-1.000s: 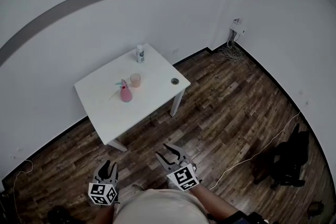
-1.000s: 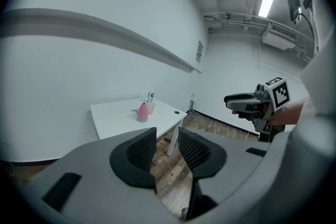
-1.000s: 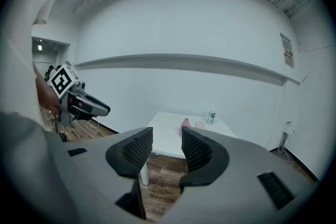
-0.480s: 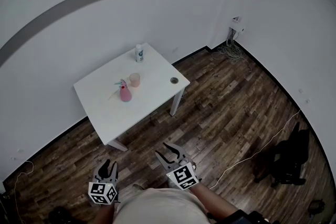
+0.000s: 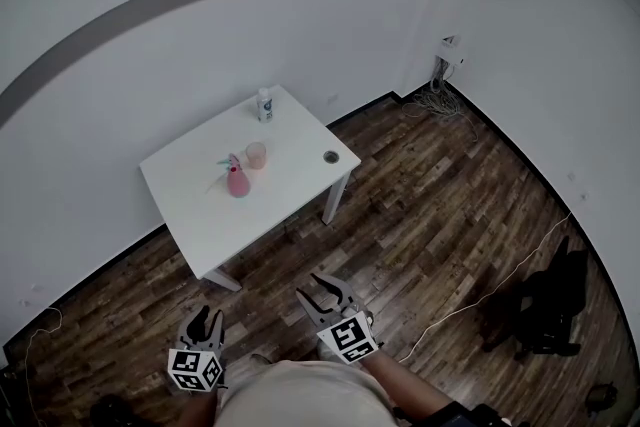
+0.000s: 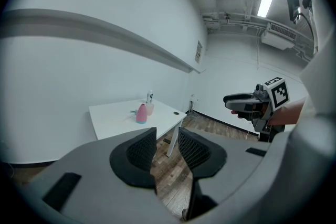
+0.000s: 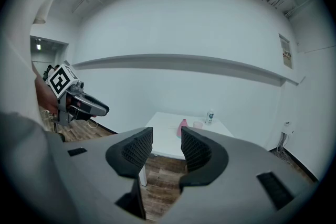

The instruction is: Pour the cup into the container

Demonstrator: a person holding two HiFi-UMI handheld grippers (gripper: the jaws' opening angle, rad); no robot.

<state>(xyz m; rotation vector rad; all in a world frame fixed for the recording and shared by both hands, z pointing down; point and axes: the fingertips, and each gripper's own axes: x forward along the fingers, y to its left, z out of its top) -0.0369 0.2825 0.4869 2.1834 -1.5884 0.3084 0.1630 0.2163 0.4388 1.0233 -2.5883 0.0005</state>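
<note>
Barely begun, approach step. Left gripper (image 5: 208, 317) and right gripper (image 5: 308, 286) empty, jaws narrowly apart, well short of worktop (image 5: 215, 215). Cup (image 5: 256, 154) just beside pink container (image 5: 237, 180), mid-worktop. Next: step closer, grasp cup.

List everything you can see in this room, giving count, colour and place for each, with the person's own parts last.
table: one, white, against the wall on the wooden floor
container: one, pink, mid-table
cup: one, pale pink, beside the container on its wall side
bottle: one, white, table's far corner
cable hole: one, grey, table's right corner
cables: one bundle, pale, floor in the room's corner
black object: one, floor at right; kind unclear
left tool: one, grey and black, jaws apart, empty, away from the table
right tool: one, grey and black, jaws apart, empty, away from the table
</note>
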